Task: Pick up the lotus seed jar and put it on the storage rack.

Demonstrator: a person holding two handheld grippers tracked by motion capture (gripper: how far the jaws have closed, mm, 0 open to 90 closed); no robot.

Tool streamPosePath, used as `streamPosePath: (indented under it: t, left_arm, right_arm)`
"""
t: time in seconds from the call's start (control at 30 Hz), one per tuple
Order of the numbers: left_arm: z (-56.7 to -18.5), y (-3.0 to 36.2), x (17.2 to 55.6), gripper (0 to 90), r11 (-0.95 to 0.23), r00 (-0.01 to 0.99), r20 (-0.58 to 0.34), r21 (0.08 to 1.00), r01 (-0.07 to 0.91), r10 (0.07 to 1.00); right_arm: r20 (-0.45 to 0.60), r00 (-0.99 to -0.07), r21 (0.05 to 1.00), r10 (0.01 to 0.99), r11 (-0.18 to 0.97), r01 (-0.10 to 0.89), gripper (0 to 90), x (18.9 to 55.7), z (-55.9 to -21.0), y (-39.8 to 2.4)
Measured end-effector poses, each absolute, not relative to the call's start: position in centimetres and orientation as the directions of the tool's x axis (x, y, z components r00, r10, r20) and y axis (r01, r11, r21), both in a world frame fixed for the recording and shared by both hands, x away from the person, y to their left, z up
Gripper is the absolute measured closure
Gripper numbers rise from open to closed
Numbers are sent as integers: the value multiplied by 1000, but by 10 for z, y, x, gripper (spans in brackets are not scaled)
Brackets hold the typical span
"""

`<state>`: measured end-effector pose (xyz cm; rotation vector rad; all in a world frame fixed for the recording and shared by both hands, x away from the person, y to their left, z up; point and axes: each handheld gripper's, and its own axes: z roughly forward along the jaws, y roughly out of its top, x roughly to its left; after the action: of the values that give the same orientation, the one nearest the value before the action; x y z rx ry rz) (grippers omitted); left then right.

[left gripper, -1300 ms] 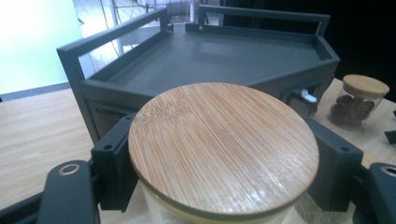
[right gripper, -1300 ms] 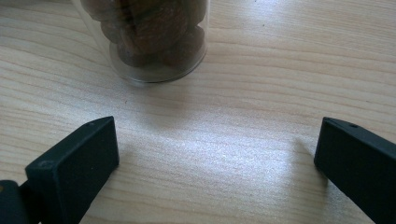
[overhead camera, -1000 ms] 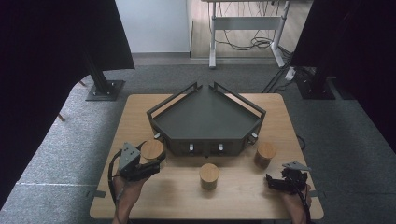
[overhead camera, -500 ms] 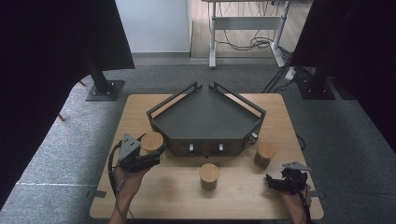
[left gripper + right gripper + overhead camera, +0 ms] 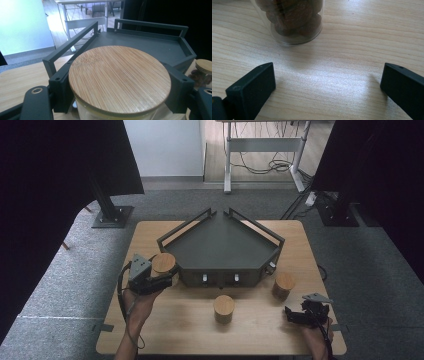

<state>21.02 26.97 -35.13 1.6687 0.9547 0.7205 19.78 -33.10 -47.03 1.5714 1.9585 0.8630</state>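
Lifted jar [image 5: 163, 263] nears tray [image 5: 270, 239]; wooden table [image 5: 260, 330].

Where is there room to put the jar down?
The dark tray has a bare floor inside its rails. The wooden table is also free left of the tray, and along the near edge between the middle jar and the left gripper, which is shut on the lidded jar. It is tighter between the right jar and the open right gripper.
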Motion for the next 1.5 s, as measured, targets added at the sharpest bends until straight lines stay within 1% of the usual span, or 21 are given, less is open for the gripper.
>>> streamPosePath:
  t: [0.43,1.5]
  left_arm:
    - [-348,260,230,240,-149,484,17,960,237,875]
    - [-344,237,274,240,-134,451,8,959,248,893]
  right_arm:
    - [18,-224,728,974,141,670,0,198,-470,-331]
    - [18,-226,728,974,141,670,0,198,-470,-331]
